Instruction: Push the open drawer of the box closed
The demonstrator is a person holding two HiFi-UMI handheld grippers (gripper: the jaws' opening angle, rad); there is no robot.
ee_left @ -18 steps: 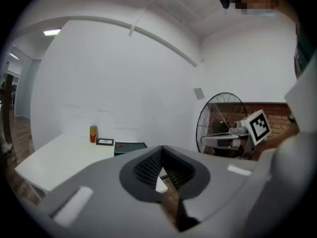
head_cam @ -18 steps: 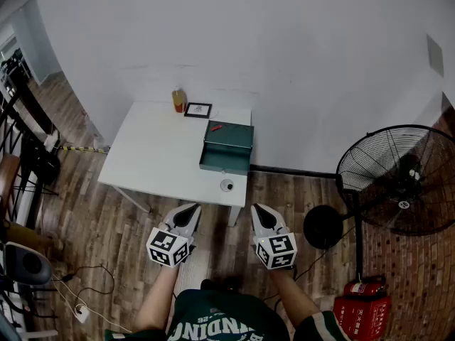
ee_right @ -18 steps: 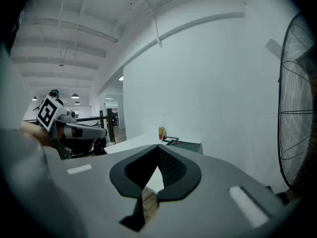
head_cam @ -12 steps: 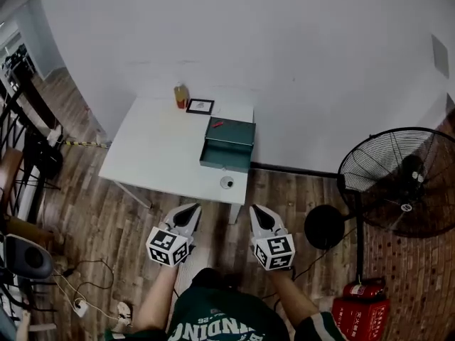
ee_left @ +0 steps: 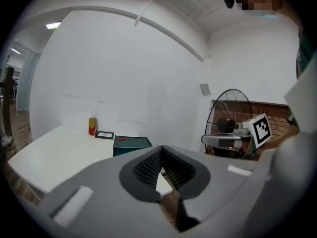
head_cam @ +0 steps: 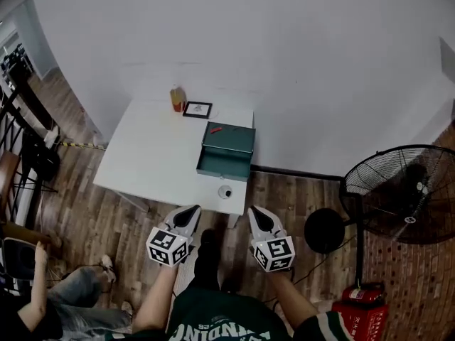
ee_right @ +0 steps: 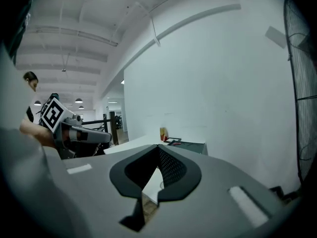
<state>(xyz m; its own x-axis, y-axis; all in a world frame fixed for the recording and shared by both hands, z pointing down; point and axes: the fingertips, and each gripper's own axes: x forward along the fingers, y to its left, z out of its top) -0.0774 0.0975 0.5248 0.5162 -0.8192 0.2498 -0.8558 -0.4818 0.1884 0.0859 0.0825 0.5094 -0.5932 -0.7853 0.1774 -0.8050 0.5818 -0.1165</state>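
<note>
We are standing back from the white counter (head_cam: 153,155), holding both tools low over the wooden floor (head_cam: 106,219), well apart from everything on the counter. The left hand-held gripper (head_cam: 189,210) is pointing toward the counter's near edge with its jaws pressed together and nothing between them. The right hand-held gripper (head_cam: 256,210) is pointing the same way, to the right of the left one, and its jaws are likewise meeting at the tips, empty.

The green box (head_cam: 229,139) is sitting on the right part of the counter, toward the far side, and its drawer (head_cam: 222,164) is sticking out toward us, open. A small red item (head_cam: 216,128) is lying on the box's top. Left of the box, by the far edge, a framed picture (head_cam: 197,109) and an orange bottle (head_cam: 177,99) are sitting side by side. A small round object (head_cam: 225,191) is resting by the counter's near right corner.

A standing fan (head_cam: 402,194) is occupying the floor to the right, with a red fire extinguisher (head_cam: 359,307) nearer us. Another person (head_cam: 43,297) is showing at the near left.
</note>
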